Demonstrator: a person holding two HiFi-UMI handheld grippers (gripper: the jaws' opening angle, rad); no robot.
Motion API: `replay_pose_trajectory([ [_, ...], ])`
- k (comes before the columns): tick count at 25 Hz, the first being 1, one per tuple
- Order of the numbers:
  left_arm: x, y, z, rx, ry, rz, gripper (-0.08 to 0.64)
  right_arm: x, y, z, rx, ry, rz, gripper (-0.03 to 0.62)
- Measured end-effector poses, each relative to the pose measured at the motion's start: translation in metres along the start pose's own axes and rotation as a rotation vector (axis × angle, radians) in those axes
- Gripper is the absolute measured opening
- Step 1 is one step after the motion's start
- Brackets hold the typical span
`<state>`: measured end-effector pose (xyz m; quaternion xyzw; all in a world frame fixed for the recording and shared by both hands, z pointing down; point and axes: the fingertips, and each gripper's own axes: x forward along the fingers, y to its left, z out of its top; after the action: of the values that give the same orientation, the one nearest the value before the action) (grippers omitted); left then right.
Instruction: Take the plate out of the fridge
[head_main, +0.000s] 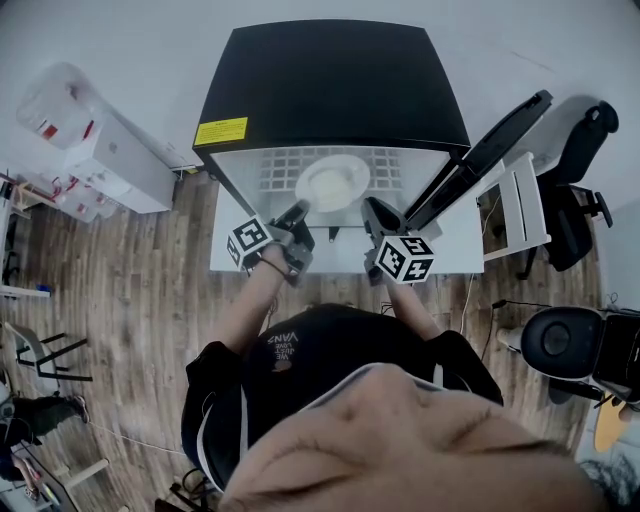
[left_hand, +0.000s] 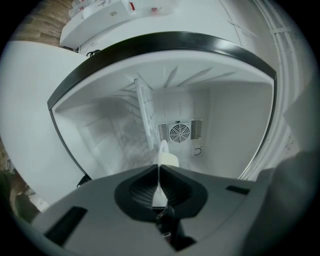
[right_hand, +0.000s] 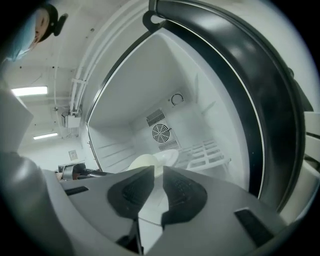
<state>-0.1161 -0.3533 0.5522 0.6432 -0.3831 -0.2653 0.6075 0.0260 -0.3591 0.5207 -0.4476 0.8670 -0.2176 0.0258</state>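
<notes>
Your left hand-held gripper (left_hand: 159, 169) pinches the plate (left_hand: 169, 159) in the fridge (head_main: 330, 85); your right hand-held gripper (right_hand: 157, 170), slightly spread, hovers beside it.

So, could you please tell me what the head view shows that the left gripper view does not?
Only the head view shows the yellow label on the fridge's black top, the whole round plate from above, and the black office chair. Only the left gripper view shows the round fan grille on the back wall, and the left gripper shut on the plate's rim. Both show the plate, the fridge's white interior and the wooden floor.
</notes>
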Motion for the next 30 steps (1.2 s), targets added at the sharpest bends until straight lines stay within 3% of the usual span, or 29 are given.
replay_pose_trajectory([
  [2, -0.001, 0.000, 0.000, 0.000, 0.000, 0.001, 0.026, 0.004, 0.000, -0.003, 0.048, 0.010, 0.015, 0.103],
  [6, -0.001, 0.000, 0.000, -0.001, -0.001, 0.001, 0.026, 0.010, -0.003, -0.007, 0.143, 0.015, 0.028, 0.106],
  [13, -0.002, 0.001, 0.000, -0.009, 0.000, 0.000, 0.026, 0.019, -0.015, -0.012, 0.432, 0.008, 0.049, 0.109],
  [19, -0.003, 0.001, 0.002, -0.008, -0.002, 0.002, 0.026, 0.024, -0.011, -0.010, 0.516, -0.008, 0.085, 0.109],
  [30, -0.002, 0.000, 0.002, -0.009, 0.005, 0.000, 0.026, 0.036, -0.007, -0.006, 0.563, -0.006, 0.110, 0.109],
])
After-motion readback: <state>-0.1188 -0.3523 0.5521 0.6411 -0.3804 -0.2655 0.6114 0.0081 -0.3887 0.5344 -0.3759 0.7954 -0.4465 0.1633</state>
